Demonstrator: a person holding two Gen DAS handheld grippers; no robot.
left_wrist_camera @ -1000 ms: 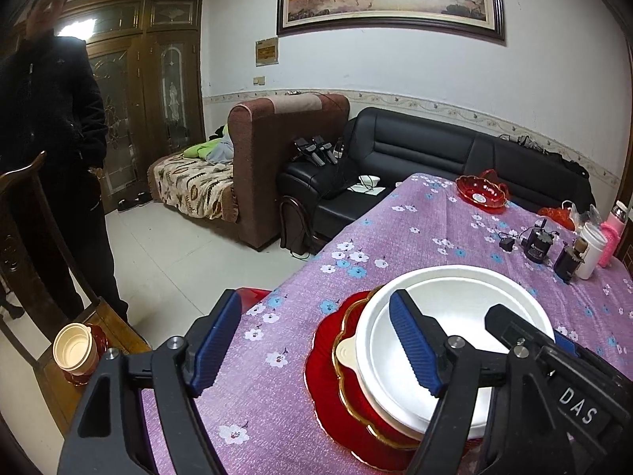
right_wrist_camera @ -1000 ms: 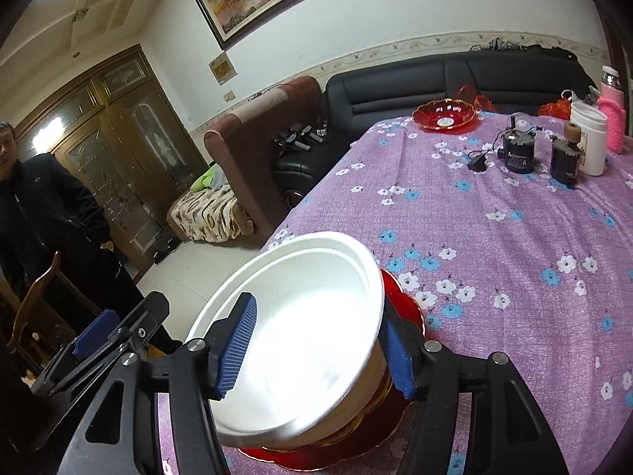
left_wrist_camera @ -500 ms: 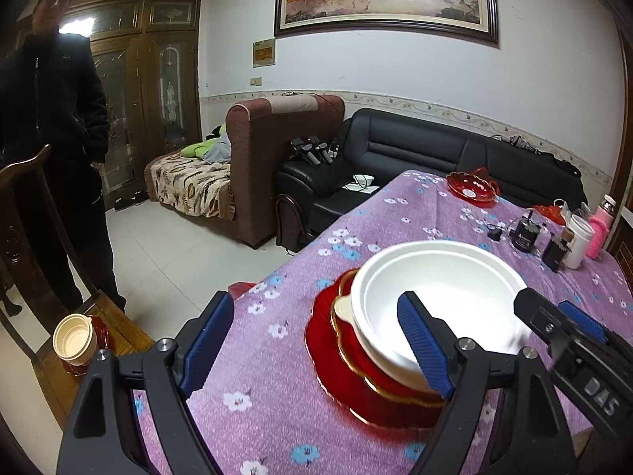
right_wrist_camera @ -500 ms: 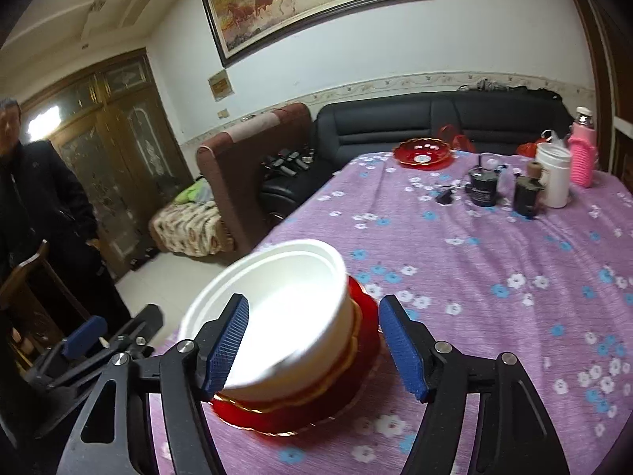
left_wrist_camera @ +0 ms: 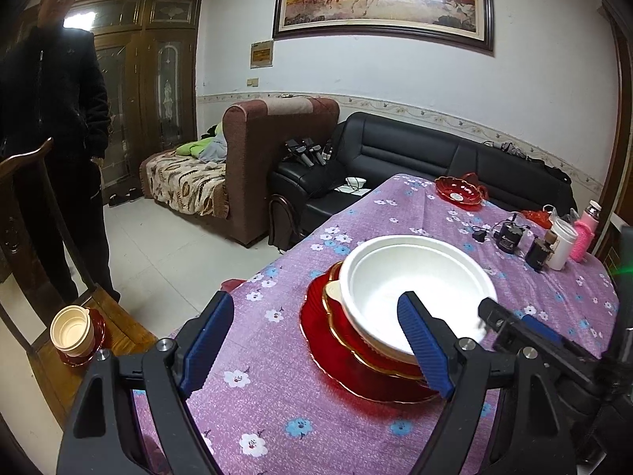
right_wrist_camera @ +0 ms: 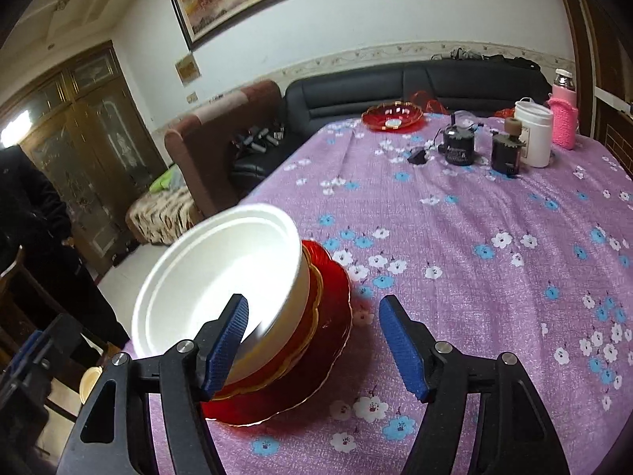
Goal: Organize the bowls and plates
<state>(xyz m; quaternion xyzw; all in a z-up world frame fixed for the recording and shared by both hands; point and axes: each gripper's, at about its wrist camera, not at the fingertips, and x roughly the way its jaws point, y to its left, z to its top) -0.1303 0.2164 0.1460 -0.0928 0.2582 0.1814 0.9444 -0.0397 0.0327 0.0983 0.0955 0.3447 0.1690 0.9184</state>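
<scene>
Two grippers: both with jaws apart, neither clamped on anything.
Right gripper (right_wrist_camera: pixel 312 344): its left finger overlaps the near wall of the white bowl (right_wrist_camera: pixel 221 277); contact cannot be told.
Left gripper (left_wrist_camera: pixel 312 344): held back, low over the tablecloth (left_wrist_camera: pixel 277 407); bowl lies ahead and to its right.
Stack: white bowl on top, gold-rimmed red dish (right_wrist_camera: pixel 312 301) under it, red plate (right_wrist_camera: pixel 328 352) at the bottom, near the table's near edge.
Deciding relation: bowl sits ahead-left of the right gripper, round, no long axis; right gripper nearer.
Change since 1.0 s ago: right jaws then straddled the bowl; now off to its right, bowl released onto the stack.
Elsewhere: another red dish (right_wrist_camera: pixel 391 116) at the far end; cups (left_wrist_camera: pixel 73 330) on the chair.
</scene>
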